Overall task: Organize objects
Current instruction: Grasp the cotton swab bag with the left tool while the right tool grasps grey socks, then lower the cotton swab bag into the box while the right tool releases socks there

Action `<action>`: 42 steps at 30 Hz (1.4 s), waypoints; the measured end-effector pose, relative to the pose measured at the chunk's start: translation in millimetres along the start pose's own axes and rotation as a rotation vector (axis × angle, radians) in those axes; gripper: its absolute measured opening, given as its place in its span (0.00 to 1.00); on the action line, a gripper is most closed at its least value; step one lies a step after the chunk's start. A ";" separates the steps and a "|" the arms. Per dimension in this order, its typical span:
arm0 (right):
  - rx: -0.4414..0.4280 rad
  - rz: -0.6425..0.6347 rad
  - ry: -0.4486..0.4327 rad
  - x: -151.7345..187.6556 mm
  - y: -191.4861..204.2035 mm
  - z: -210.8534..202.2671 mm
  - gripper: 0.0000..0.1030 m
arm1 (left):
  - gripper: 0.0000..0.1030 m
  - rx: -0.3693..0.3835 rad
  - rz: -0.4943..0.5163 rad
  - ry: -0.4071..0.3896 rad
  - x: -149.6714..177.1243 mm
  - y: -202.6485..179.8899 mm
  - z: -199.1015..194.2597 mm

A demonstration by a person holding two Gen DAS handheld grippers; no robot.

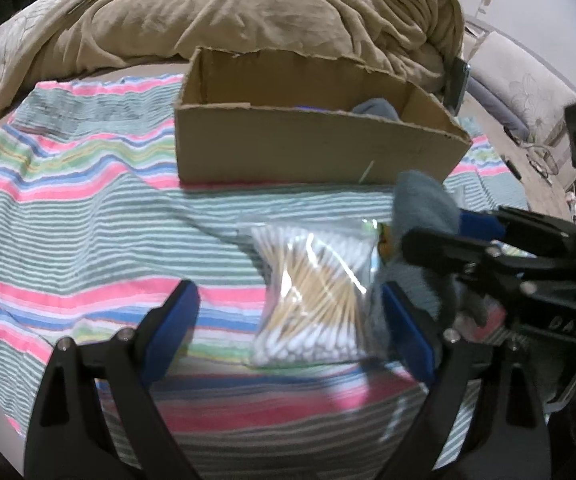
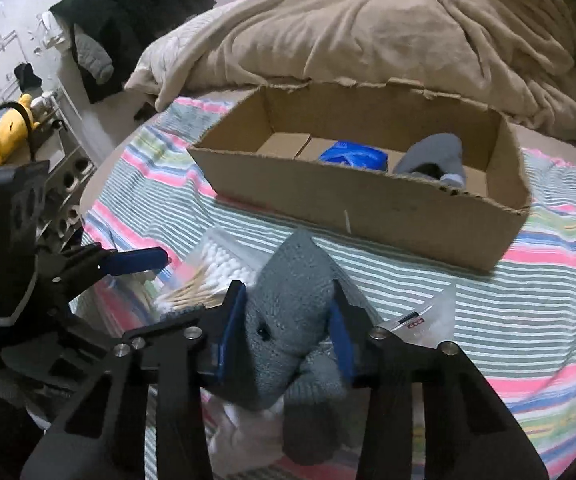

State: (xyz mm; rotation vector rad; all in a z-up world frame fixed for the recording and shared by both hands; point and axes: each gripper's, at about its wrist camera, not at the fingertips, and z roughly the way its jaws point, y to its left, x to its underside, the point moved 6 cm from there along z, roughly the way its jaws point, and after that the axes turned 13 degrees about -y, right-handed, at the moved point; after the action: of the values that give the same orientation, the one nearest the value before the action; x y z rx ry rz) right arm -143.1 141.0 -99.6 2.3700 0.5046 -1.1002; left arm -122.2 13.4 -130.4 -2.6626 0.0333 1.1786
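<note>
A: Start nearest the cardboard box's (image 2: 368, 204) front wall. What has the right gripper (image 2: 288, 328) got?

B: A grey knitted sock (image 2: 288, 320), pinched between the blue pads (image 2: 234, 332), on the near side of the box and lifted a little off the striped sheet (image 2: 488, 312). Its cuff sticks up toward the box; the rest droops below the jaws.

A: How will it handle?

B: I'd judge it light, soft and floppy. It folds wherever it's squeezed, so a mid-body pinch on the bunched part holds best, and the loose end will swing. Not fragile, not slippery.

A: And the left gripper (image 1: 288, 328)?

B: Jaws spread wide, nothing held. It sits low over the sheet, further from the box than the sock, with a clear bag of cotton swabs (image 1: 312, 296) lying between its pads, closer to the right one.

A: That bag?

B: Wooden sticks, white tips, crinkly film. Likely light but slick, so grip it across the packed middle, not the loose plastic edge.

A: Inside the box?

B: Toward its right end a second grey sock (image 2: 436, 156), just beside a blue plastic-looking bundle (image 2: 354, 154). The left half shows bare cardboard.

A: Beyond the box?

B: A rumpled tan duvet (image 2: 368, 32) against its far wall.
</note>
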 end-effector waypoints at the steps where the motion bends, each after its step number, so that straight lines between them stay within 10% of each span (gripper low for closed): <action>1: 0.002 0.005 -0.008 -2.0 -1.3 -3.2 0.40 | 0.90 0.002 -0.002 0.000 -0.1 -0.3 -0.2; 13: -0.019 0.096 -0.191 -42.1 -23.1 -74.8 0.40 | 0.89 -0.037 0.045 0.022 -2.2 -8.6 9.8; 16: -0.032 0.102 -0.219 -50.2 -21.7 -83.8 0.40 | 0.56 -0.033 0.053 0.022 -1.7 -9.9 13.0; 20: -0.039 0.096 -0.240 -58.1 -19.0 -91.7 0.40 | 0.46 -0.026 0.046 0.007 -1.0 -8.7 11.6; 42: -0.002 0.011 -0.296 -101.6 -11.2 -94.2 0.40 | 0.43 0.017 0.008 -0.171 -58.4 1.3 -43.2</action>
State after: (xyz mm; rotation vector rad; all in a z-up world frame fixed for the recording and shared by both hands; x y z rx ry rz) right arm -153.5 189.9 30.2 2.1530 0.3855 -1.4129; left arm -130.3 -1.4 -59.7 -2.5395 0.0251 1.3977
